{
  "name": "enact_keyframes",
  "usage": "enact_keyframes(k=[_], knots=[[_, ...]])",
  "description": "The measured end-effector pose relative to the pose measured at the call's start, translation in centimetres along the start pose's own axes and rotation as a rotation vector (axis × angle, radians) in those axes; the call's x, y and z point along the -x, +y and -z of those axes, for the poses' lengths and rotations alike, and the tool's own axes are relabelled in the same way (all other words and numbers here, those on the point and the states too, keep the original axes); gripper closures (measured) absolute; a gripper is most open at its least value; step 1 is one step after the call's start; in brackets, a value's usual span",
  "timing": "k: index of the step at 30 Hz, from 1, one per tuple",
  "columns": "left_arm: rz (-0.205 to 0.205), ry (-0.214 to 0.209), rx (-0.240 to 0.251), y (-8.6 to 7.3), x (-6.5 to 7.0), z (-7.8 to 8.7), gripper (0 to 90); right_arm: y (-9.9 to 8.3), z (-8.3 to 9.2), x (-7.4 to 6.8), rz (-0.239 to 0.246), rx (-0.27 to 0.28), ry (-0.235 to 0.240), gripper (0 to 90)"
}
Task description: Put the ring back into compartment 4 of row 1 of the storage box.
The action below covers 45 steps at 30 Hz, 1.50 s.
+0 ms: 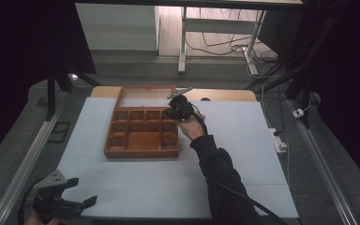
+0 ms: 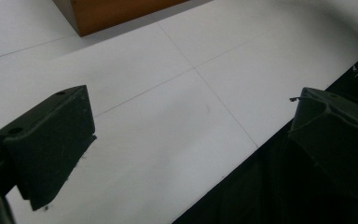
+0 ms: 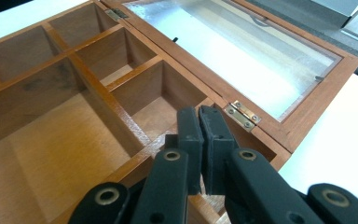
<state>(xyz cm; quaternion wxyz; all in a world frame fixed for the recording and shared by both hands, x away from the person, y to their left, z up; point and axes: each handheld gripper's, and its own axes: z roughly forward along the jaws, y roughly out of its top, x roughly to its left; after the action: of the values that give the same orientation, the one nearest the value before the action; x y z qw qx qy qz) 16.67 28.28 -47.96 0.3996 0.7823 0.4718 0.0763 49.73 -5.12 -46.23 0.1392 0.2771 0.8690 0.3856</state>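
The box (image 1: 142, 134) lay near the middle of the desk (image 1: 243, 164), its long axis running across it, its glazed lid (image 1: 145, 93) folded flat toward the far edge. The right gripper view showed a brass hinge (image 3: 242, 113) and bare compartments; the high view showed the whole tray. The right gripper (image 3: 200, 121) hovered over the box's far right corner, jaws together, holding nothing. The left gripper (image 1: 82, 192) sat at the near left corner, jaws wide apart, holding nothing.
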Motion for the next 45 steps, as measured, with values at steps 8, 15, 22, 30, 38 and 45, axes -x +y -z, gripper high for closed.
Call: enact_keyframes(k=[8, 15, 22, 30, 38, 45], knots=[[0.001, -0.001, -0.001, 0.0, 0.0, 0.0, 0.0, -0.5, -1.7, 0.3, 0.013, -0.034, -0.021, 88.3], [0.001, -0.002, -0.001, 0.0, 0.0, 0.0, 0.0, -1.2, -2.8, 0.4, 0.007, -0.067, -0.024, 87.8], [0.0, 0.0, -0.002, 0.0, 0.0, 0.0, 0.0, -1.5, -3.4, 0.3, 0.005, -0.088, -0.036, 86.4], [-0.003, 0.0, -0.001, 0.0, 0.0, 0.0, 0.0, -1.2, -2.7, 0.3, -0.014, -0.07, -0.026, 81.3], [-0.001, -0.001, 0.004, 0.0, 0.0, 0.1, 0.0, -0.5, -1.2, -0.2, -0.013, -0.041, -0.001, 74.6], [0.01, -0.01, 0.017, 0.0, -0.1, 0.1, 0.0, -0.5, 0.1, -0.9, -0.018, -0.03, 0.024, 65.2]])
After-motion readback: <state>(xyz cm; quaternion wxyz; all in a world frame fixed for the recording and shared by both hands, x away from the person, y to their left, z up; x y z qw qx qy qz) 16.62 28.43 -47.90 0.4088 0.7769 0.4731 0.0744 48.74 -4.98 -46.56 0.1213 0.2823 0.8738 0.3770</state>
